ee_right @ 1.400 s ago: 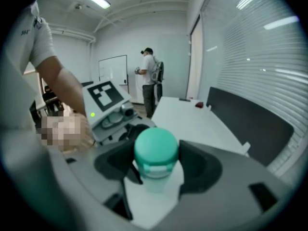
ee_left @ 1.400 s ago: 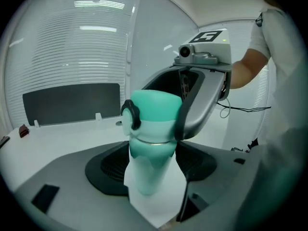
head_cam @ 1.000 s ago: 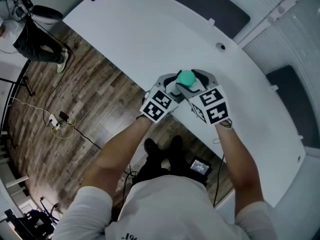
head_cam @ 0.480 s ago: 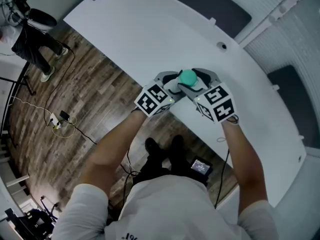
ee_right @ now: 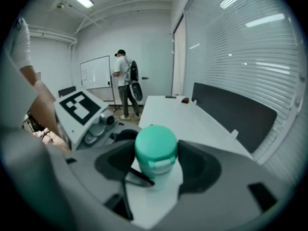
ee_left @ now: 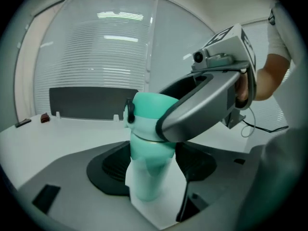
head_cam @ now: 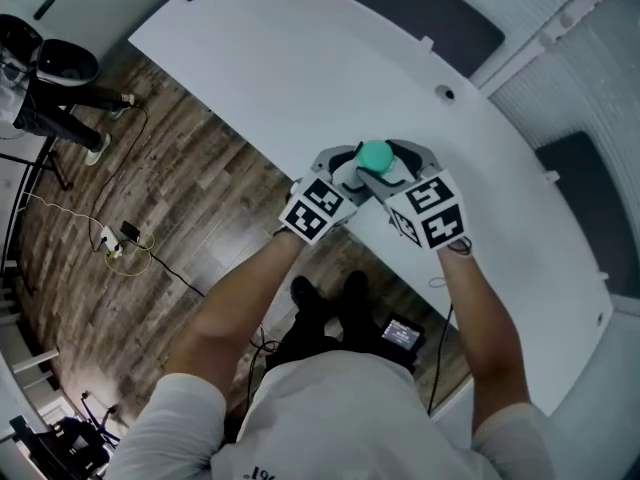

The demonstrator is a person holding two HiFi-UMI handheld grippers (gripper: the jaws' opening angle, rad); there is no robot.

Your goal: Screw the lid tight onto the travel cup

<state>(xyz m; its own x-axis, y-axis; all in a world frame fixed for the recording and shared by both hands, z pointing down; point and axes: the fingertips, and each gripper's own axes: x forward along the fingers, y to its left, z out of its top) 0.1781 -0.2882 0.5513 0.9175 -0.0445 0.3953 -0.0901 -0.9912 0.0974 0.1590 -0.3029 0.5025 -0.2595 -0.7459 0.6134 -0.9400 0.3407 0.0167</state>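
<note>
Bench (head_cam: pixel 300 78): long, white, runs from 10 o'clock to 4 o'clock across the head view, with wood floor (head_cam: pixel 150 228) along its near edge. All the work sits at that near edge, about 1 o'clock from the centre of the view.

My two forearms converge there. Left hand-held gripper (ee_left: pixel 151 167) comes in from about 7 o'clock, right hand-held gripper (ee_right: pixel 156 166) from about 5 o'clock. Both noses meet on one thing.

Travel cup (ee_left: pixel 147 177): stands upright on the bench, long axis vertical, so from above I see only its round top end-on. It lies at 12 o'clock from both hand-held grippers, equally near each.

- Left jaws: narrowed onto the pale lower body, dark pads flanking it at 9 and 3 o'clock and seemingly pressed against it. I read this as the holding hand.
- Right jaws: narrowed round the teal lid (ee_right: pixel 155 148), pads against its sides at 9 and 3 o'clock, one level above the left pair.

The lid sits square on the cup mouth, with no visible tilt. A thin seam shows beneath it in the left gripper view. I cannot tell how tight the thread is.

Judgement: the turn must run about the vertical axis, right hand rotating, left hand bracing. Risk is the smooth cup body slipping in the left pads.
</note>
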